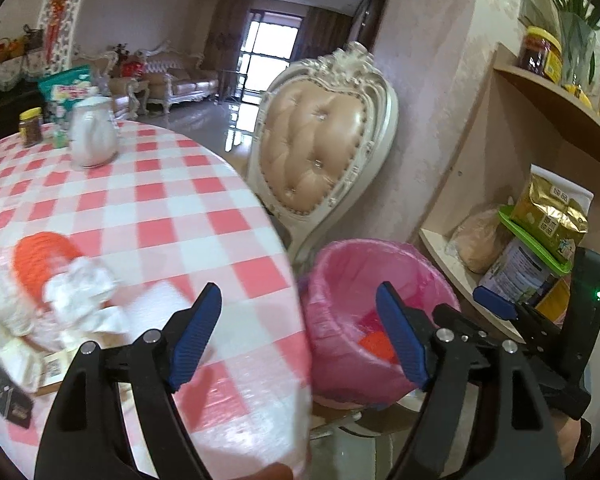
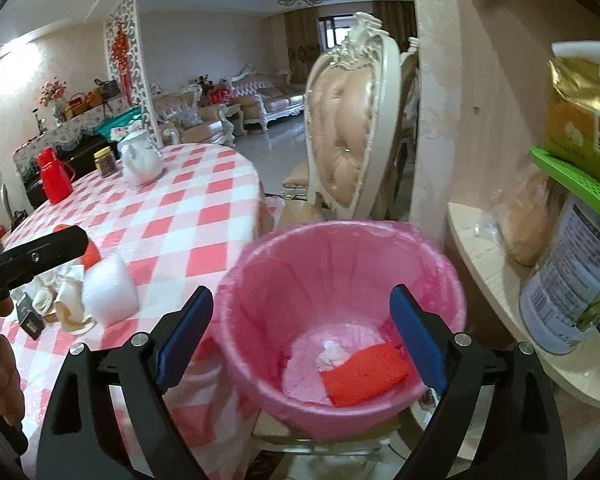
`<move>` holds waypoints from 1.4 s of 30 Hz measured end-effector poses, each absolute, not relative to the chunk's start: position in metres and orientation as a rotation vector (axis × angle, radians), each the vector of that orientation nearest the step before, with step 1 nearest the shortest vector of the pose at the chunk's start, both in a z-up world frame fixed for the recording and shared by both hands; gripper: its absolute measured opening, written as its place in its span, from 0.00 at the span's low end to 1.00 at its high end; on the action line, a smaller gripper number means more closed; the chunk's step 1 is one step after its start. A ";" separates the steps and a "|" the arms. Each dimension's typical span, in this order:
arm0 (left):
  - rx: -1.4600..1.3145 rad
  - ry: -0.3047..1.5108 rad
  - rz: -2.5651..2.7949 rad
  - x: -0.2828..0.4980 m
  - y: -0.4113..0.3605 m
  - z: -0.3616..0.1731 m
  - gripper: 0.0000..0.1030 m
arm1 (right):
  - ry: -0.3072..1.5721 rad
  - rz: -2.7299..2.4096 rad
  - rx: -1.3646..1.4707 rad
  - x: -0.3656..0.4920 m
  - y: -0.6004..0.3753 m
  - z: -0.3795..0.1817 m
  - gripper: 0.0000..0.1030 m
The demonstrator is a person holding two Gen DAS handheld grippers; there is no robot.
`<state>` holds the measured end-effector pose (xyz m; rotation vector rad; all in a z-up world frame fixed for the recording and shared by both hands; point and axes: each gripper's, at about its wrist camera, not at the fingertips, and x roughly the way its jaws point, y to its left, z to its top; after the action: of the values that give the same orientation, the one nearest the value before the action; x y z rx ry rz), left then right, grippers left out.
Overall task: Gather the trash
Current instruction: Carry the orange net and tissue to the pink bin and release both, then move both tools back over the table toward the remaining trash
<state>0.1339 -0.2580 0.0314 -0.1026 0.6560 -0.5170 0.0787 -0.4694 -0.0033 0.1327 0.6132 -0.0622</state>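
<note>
A pink-lined trash bin [image 2: 340, 276] stands beside the checked table [image 2: 188, 216]; it also shows in the left wrist view [image 1: 360, 280]. Inside lie an orange-red piece [image 2: 364, 374] and a white crumpled tissue [image 2: 332, 354]. My right gripper [image 2: 302, 340] is open and empty right above the bin's mouth. My left gripper [image 1: 300, 336] is open and empty over the table's edge, between the table and the bin. On the table lie crumpled white tissues [image 1: 80, 288], an orange piece [image 1: 40, 260] and a white wrapper [image 2: 108, 292].
A tufted chair [image 1: 320, 148] stands behind the bin. Wall shelves [image 2: 500, 264] on the right hold a tin, bags and jars. A white teapot [image 1: 92, 136], a jar [image 1: 31, 126] and a red flask [image 2: 54, 176] stand far on the table.
</note>
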 end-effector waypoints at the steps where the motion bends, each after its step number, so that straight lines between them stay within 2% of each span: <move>1: -0.105 0.650 -0.503 0.131 -0.250 0.032 0.75 | 0.612 -0.055 0.130 0.078 -0.465 -0.002 0.82; 22: -0.163 0.598 -0.134 0.085 -0.056 0.031 0.80 | 0.626 0.108 0.070 0.093 -0.366 0.002 0.82; 42: -0.224 0.631 0.028 0.091 0.033 0.011 0.80 | 0.678 0.196 0.014 0.122 -0.299 -0.010 0.82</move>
<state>0.0913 0.0332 0.0106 -0.2242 0.6315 0.0279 0.1219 -0.2985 -0.0103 0.0145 0.6779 0.1959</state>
